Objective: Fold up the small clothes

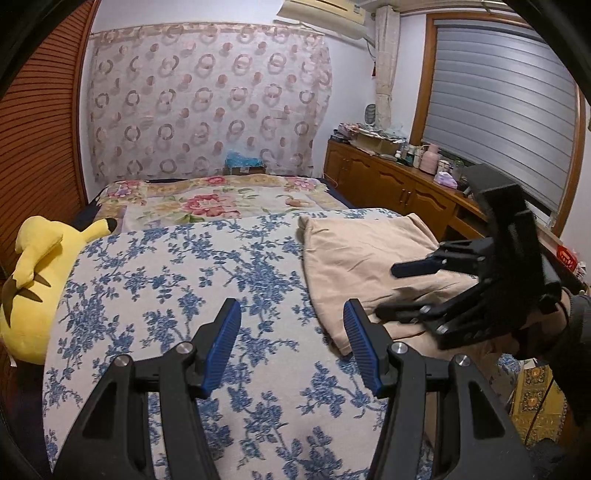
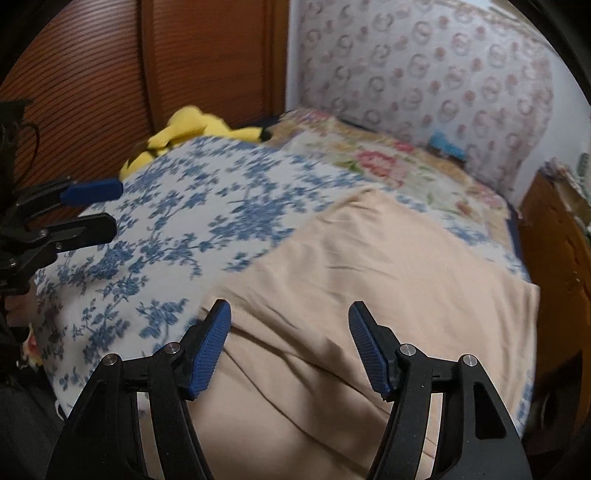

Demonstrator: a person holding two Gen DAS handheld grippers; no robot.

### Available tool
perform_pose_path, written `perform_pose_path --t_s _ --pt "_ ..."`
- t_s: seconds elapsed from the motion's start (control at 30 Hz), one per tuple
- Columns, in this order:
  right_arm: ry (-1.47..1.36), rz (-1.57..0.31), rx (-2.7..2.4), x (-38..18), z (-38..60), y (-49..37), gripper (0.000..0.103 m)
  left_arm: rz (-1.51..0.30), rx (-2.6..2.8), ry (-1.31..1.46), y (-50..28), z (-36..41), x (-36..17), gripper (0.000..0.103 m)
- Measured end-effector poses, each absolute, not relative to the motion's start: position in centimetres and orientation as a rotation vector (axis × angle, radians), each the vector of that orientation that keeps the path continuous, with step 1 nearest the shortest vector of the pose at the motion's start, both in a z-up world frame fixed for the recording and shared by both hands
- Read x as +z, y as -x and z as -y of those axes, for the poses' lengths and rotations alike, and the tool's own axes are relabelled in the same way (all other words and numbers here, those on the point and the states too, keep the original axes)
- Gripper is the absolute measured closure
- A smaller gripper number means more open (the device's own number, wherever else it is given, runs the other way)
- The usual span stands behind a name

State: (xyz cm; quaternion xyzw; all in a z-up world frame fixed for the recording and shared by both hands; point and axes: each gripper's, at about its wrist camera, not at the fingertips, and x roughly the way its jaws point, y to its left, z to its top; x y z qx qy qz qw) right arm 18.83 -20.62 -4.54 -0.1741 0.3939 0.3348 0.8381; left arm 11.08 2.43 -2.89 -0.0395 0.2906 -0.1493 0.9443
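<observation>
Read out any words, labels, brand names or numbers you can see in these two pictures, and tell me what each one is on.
No text can be read in either view.
Air conditioner: a small label near its right end, too small and blurred to read.
Red basket: white marks on its side, too blurred to read.
Bottles and boxes on the wooden cabinet: any labels are too small to read.
Blue-flowered cloth, beige garment and yellow plush toy: no writing visible.

Dim indoor light; right view blurred, perhaps motion.
</observation>
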Motion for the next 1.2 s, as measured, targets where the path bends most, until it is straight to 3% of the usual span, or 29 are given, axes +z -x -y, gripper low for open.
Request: perform_pose_path --t_s 0.5,0.57,0.63,0.67,1.2 --pt "0.519 -0.916 0.779 -8.6 15.6 -18.9 0.037 -0.6 -0.281 0.11 -11.0 -4.6 -3.7 0.046" --pt "0.529 -0.906 0.785 -8.4 15.6 -19.0 0.054 -0.6 -0.284 0.108 -11.0 -4.6 -3.7 0.046" --pt "0.557 -0.895 0.754 -8.3 15.7 -19.4 0.087 -0.602 -0.288 0.103 -10.9 -4.4 -3.6 0.046" --pt "0.565 -0.89 0.742 -8.1 15.8 -19.7 0.093 -0.602 -0.29 0.102 -10.9 -4.3 -3.6 0.046" --pt "0.397 -0.75 0.432 1.1 27.8 -30.9 0.095 -0.633 -0.324 0.095 -11.1 -3.0 -4.6 0.046"
